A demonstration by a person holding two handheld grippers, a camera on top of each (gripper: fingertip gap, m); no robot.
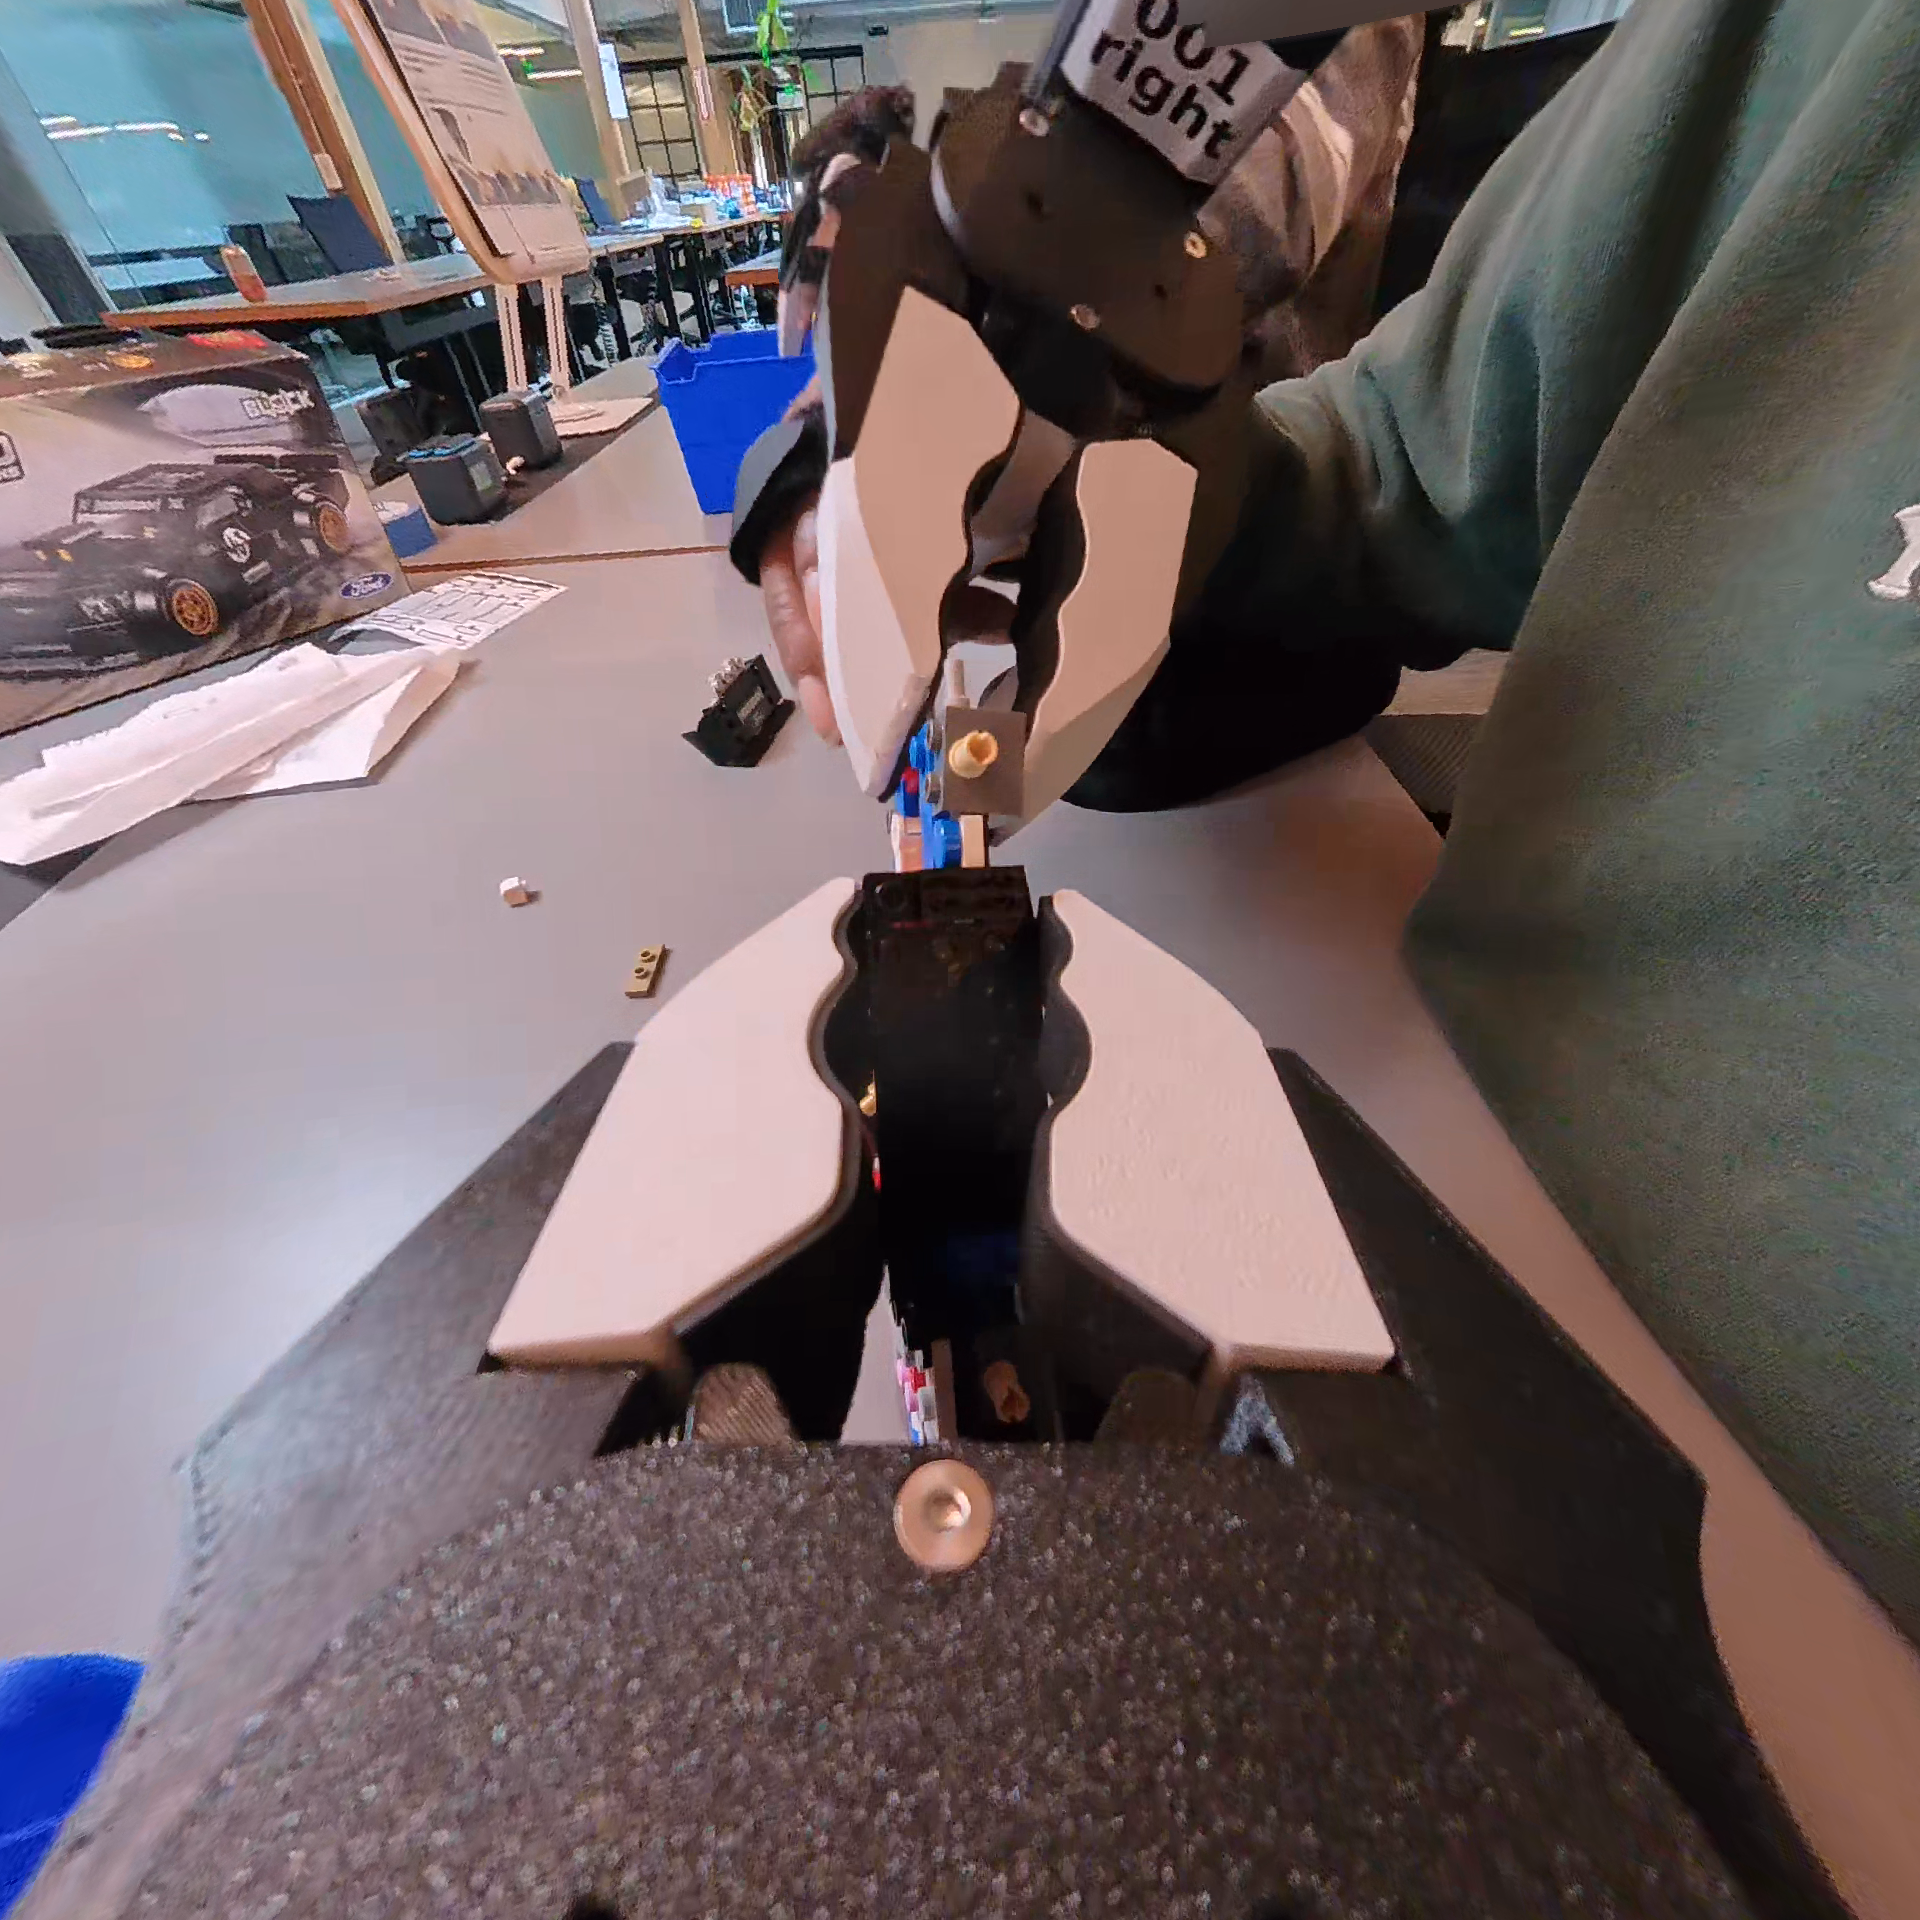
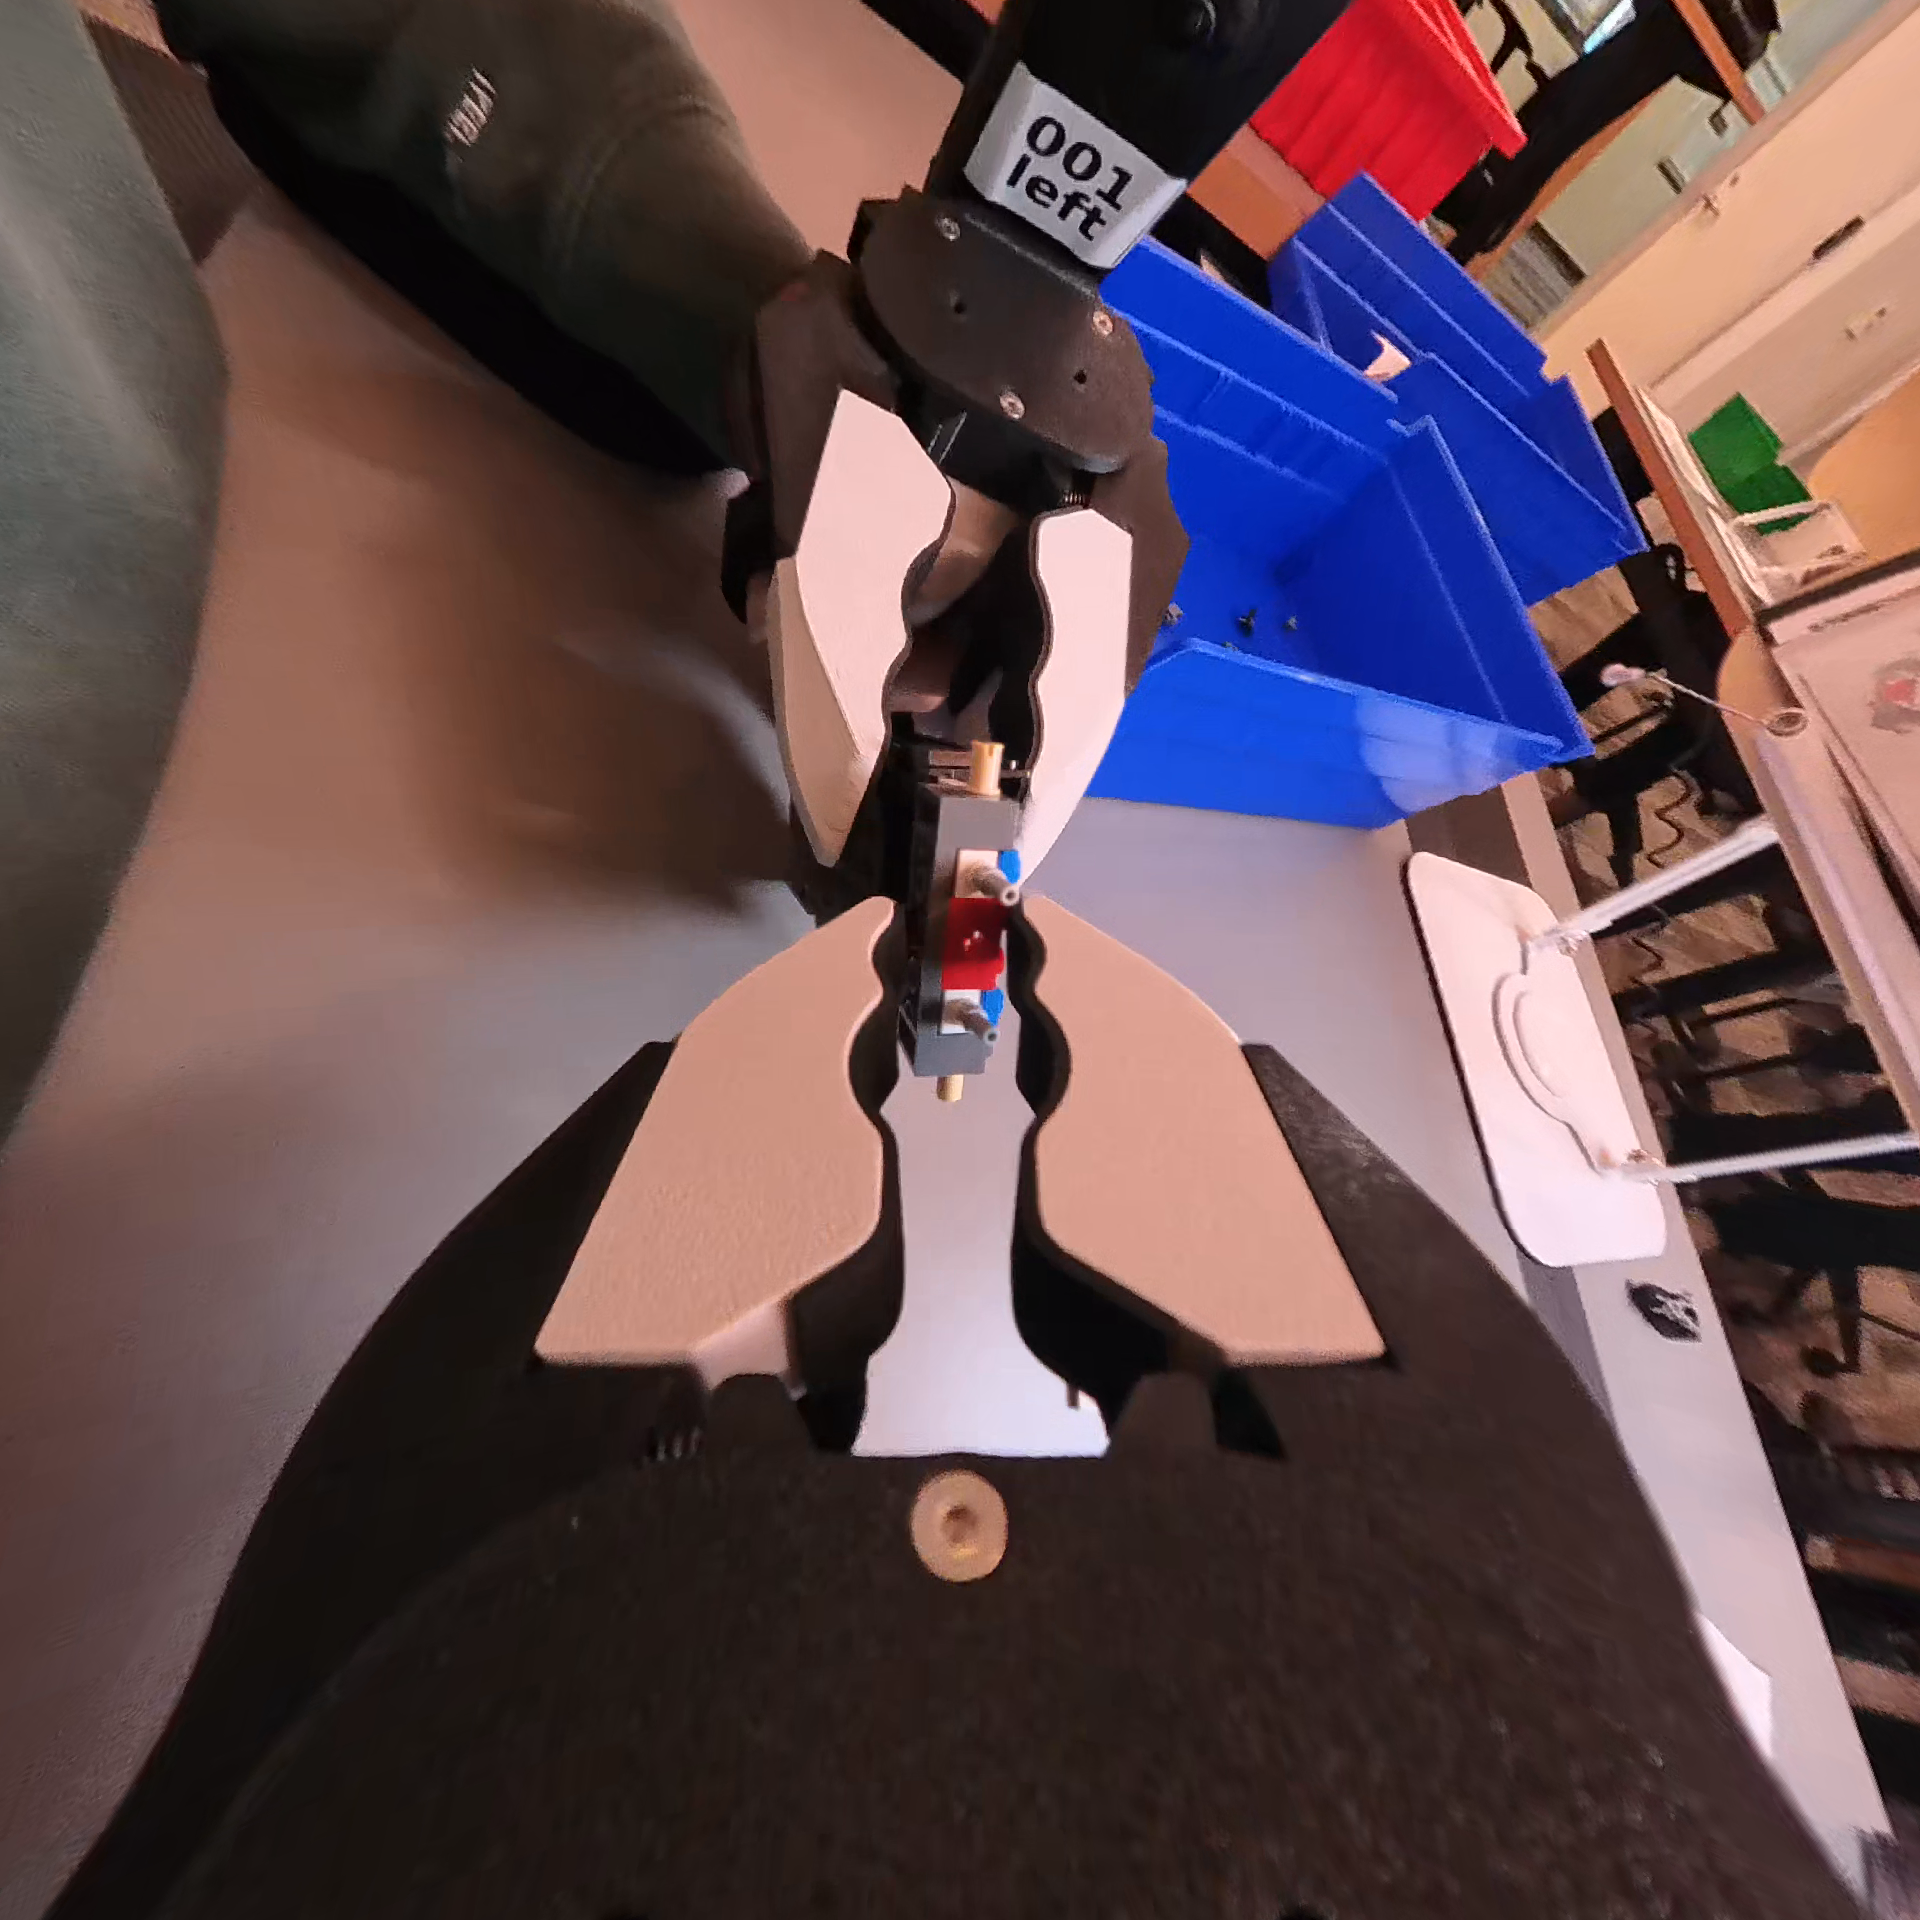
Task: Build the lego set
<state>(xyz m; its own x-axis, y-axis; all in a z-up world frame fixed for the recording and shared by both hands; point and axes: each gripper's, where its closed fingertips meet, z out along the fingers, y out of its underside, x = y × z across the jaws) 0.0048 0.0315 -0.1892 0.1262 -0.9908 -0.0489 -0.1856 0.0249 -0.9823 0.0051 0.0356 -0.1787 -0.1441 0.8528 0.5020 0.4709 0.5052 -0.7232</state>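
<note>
So the lego chassis [image 1: 951,1049] hangs in the air over the table [image 1: 312,1039], its long axis running straight from the left gripper [image 1: 948,914], which is clamped on the black end, to the right gripper [image 2: 954,914], which is pinching the grey end with the red block, so both are equally near. Largest writing-bearer is the car-picture box [image 1: 177,520], then a printed sheet [image 1: 468,608], then white tags on the 2 grippers. 2 loose bits [image 1: 646,968] sit on the table left of the chassis.

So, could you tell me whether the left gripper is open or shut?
Shut: the left gripper clamps the black Lego assembly between its fingers.
</note>
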